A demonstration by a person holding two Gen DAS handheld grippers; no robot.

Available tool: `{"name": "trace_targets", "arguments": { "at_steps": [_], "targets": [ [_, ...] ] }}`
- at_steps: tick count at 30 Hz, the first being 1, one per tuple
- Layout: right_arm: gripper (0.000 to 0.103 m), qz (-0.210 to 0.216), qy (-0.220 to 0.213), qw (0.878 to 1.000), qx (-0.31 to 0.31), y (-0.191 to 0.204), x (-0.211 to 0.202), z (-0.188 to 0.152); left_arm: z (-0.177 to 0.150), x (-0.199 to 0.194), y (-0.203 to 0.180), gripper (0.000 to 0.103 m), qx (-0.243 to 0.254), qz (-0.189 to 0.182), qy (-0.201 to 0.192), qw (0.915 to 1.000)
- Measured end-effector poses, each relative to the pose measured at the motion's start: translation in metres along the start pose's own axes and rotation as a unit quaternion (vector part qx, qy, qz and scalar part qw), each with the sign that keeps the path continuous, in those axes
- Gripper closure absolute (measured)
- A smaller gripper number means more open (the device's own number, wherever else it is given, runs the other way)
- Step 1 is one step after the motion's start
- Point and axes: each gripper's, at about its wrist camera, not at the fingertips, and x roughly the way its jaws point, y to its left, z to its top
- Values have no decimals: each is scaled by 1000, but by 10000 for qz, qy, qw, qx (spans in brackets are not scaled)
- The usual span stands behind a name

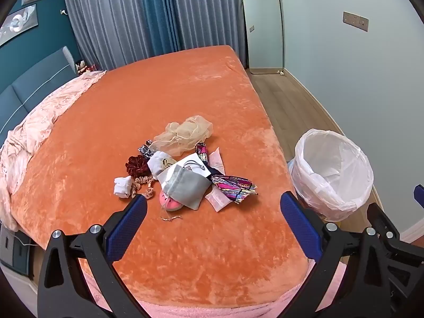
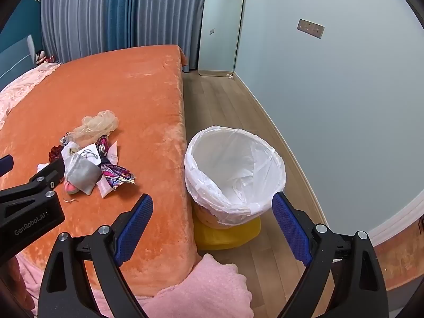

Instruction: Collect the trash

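Left hand-held gripper (image 1: 213, 201) jaws wide apart and empty above the bed (image 1: 185, 92), right hand-held gripper (image 2: 212, 206) likewise spread and empty, trash pile (image 1: 182, 169) mid-bed, lined bin (image 2: 234, 169) on the floor just beside the bed edge.

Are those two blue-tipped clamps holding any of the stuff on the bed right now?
No. The left hand-held gripper and right hand-held gripper are both open and empty; the pile lies untouched.

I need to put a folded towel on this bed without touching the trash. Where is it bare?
Bare: the orange bedspread beyond the mesh bag toward the curtains, and the near strip before the grey pouch. Crowded: the middle pile, and the bed edge beside the lined bin.
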Motion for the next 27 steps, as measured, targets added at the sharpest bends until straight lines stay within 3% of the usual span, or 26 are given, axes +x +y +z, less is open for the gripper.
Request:
{"name": "trace_targets", "arguments": {
  "at_steps": [27],
  "targets": [
    [15,-18,-40,10000,-80,5,-5,4,0,0,-1,7,-46,-29,-30,10000]
  ]
}}
